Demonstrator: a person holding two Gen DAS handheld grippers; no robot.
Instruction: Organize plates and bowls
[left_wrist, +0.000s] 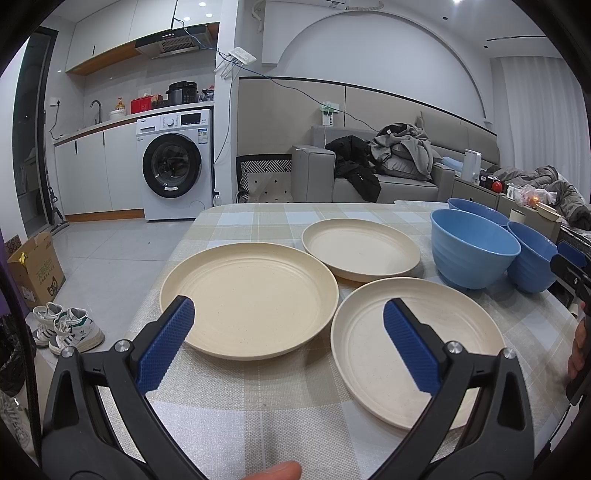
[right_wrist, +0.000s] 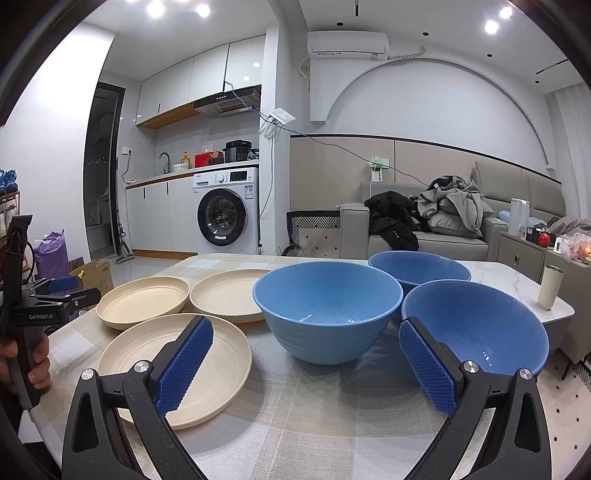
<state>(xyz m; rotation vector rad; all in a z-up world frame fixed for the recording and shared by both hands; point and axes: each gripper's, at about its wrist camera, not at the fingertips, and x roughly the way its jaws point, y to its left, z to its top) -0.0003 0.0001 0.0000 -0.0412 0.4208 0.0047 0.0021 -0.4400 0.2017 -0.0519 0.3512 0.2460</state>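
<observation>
Three cream plates lie on the checked tablecloth: a left one (left_wrist: 249, 299), a far one (left_wrist: 360, 249) and a near right one (left_wrist: 417, 350). Three blue bowls stand to their right: a middle one (right_wrist: 327, 314), a far one (right_wrist: 419, 267) and a near right one (right_wrist: 476, 326). My left gripper (left_wrist: 288, 314) is open and empty above the near edges of the left and right plates. My right gripper (right_wrist: 306, 332) is open and empty, its fingers in front of the middle bowl. The left gripper also shows in the right wrist view (right_wrist: 61, 290).
The table (right_wrist: 517, 291) has a marble end at the right with a pale cup (right_wrist: 550, 286). The tablecloth edge (left_wrist: 173, 251) drops to the floor at the left, where shoes (left_wrist: 68, 326) and a cardboard box (left_wrist: 35, 267) lie. A sofa with clothes (left_wrist: 388, 162) stands behind.
</observation>
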